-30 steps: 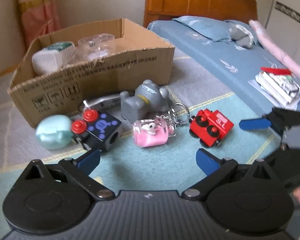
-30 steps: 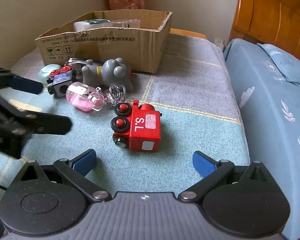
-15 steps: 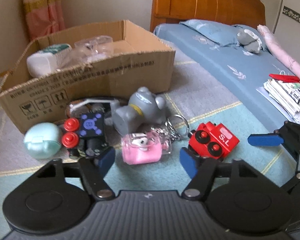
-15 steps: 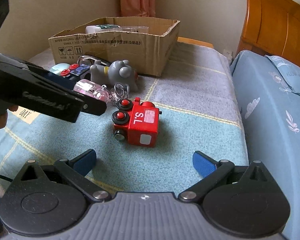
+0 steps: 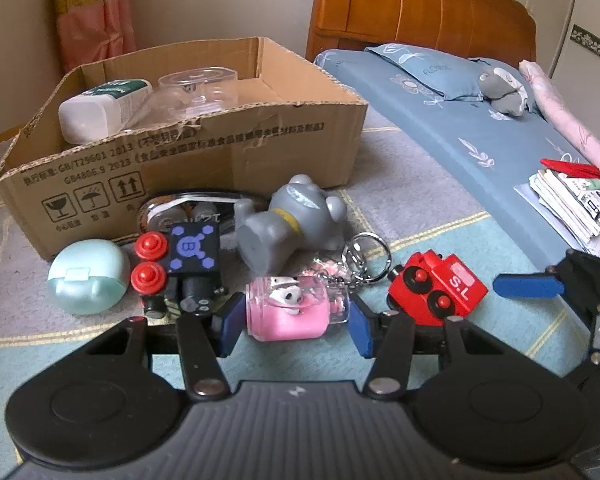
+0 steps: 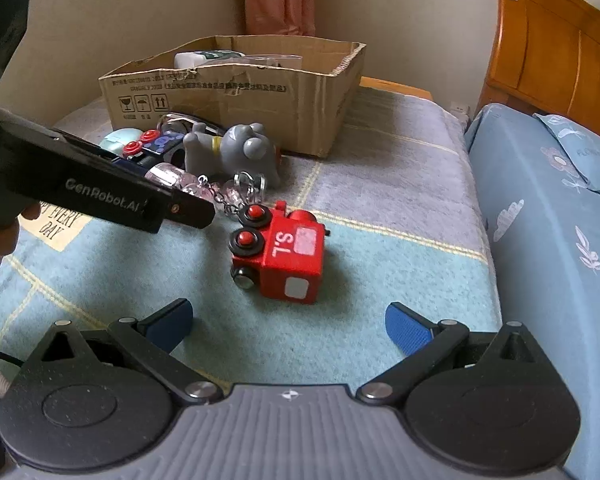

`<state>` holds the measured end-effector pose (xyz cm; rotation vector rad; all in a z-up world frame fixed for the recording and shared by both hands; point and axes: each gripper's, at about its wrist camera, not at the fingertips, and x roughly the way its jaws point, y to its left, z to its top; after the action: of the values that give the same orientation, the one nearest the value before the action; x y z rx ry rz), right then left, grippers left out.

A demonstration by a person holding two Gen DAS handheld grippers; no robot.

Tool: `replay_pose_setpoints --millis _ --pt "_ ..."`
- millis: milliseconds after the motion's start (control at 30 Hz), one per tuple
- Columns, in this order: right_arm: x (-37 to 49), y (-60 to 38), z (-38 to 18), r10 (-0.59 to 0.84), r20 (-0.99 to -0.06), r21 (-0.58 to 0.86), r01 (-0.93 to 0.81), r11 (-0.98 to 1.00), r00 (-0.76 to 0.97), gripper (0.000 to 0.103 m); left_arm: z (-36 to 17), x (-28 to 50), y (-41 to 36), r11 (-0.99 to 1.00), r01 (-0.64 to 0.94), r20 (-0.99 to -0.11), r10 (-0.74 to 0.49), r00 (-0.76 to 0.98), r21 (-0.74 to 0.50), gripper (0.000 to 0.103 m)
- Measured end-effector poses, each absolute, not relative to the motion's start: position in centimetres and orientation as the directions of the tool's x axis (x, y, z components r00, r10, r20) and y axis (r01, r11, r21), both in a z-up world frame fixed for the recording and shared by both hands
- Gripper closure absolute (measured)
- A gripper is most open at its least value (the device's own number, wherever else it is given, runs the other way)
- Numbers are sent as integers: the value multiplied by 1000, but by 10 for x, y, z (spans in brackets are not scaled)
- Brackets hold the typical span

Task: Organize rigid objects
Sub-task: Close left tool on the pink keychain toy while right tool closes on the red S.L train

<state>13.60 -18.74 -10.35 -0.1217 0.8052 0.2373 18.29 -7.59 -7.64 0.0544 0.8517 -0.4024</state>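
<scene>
On the patchwork blanket [image 5: 440, 208] in front of the cardboard box [image 5: 228, 160], a loose cluster of small rigid objects is seen. The left gripper [image 5: 294, 320] is placed around the pink keychain jar [image 5: 290, 312], with 1 blue pad at each side of it; the pads look to be touching the jar, but whether it is firmly clamped cannot be told. The jar lies on its side, and its chain leads to a metal key ring [image 5: 366, 256] just beyond it. A grey toy figure [image 5: 288, 224] is lying just behind the jar, and a black cube toy with 2 red knobs [image 5: 180, 268] is found to the jar's left, beside a mint-green oval case [image 5: 86, 280]. A red toy train marked "S.L" [image 6: 280, 256] is tipped on its side to the right of the jar, apart from it. The right gripper [image 6: 290, 322] is held above the blanket with its fingers spread wide, the train lying ahead of them and untouched. Inside the box, a white bottle [image 5: 100, 110] and a clear plastic container [image 5: 196, 88] are visible. A wooden headboard [image 5: 420, 12] is seen behind a blue-sheeted bed [image 5: 480, 140].
</scene>
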Motion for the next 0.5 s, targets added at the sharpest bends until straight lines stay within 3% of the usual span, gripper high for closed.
replay_pose_setpoints --millis 500 --pt "160 -176 -103 209 -728 -27 -333 943 653 2 -77 182 -72 919 378 -741 -330 586 -111 50"
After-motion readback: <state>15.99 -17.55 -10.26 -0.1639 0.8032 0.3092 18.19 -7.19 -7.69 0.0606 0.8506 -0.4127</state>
